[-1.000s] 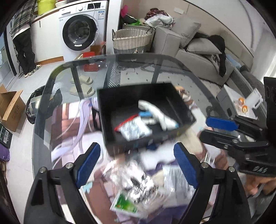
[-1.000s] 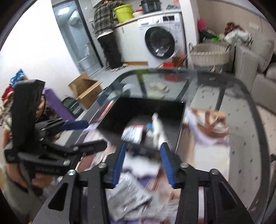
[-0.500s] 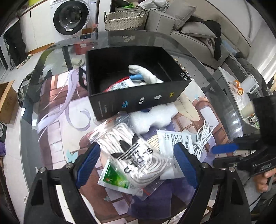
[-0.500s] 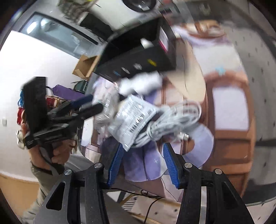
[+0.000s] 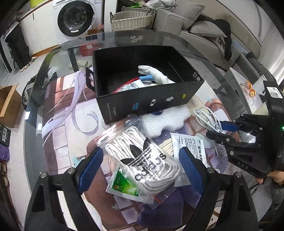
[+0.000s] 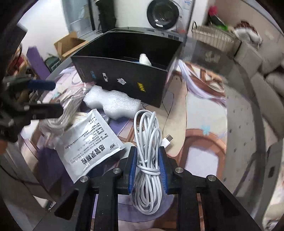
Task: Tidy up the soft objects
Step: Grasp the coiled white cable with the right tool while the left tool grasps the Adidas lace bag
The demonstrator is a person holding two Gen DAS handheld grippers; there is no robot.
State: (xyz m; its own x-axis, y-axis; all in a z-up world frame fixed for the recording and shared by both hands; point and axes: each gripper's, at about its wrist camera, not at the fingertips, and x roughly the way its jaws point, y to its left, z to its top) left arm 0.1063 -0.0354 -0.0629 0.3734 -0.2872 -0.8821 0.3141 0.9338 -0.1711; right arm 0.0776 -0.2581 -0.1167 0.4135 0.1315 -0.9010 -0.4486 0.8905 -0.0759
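A glass tabletop (image 5: pixel 53 58) carries a black box (image 5: pixel 150 103); behind it, a washing machine (image 5: pixel 75 16). Near the box, an "adidas" bag (image 5: pixel 145 160). Left fingers (image 5: pixel 92 168) spread; right fingers (image 6: pixel 132 168) pinch a white cable (image 6: pixel 146 142).

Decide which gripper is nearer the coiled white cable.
Right. The right gripper is clamped on the coiled white cable; the left gripper hangs open over the bagged laces, beside it.

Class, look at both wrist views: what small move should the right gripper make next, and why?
Probably lift the white cable and carry it toward the black box. The right gripper has its pads pressed against the coil, which lies outside the box, while other soft items already sit inside.
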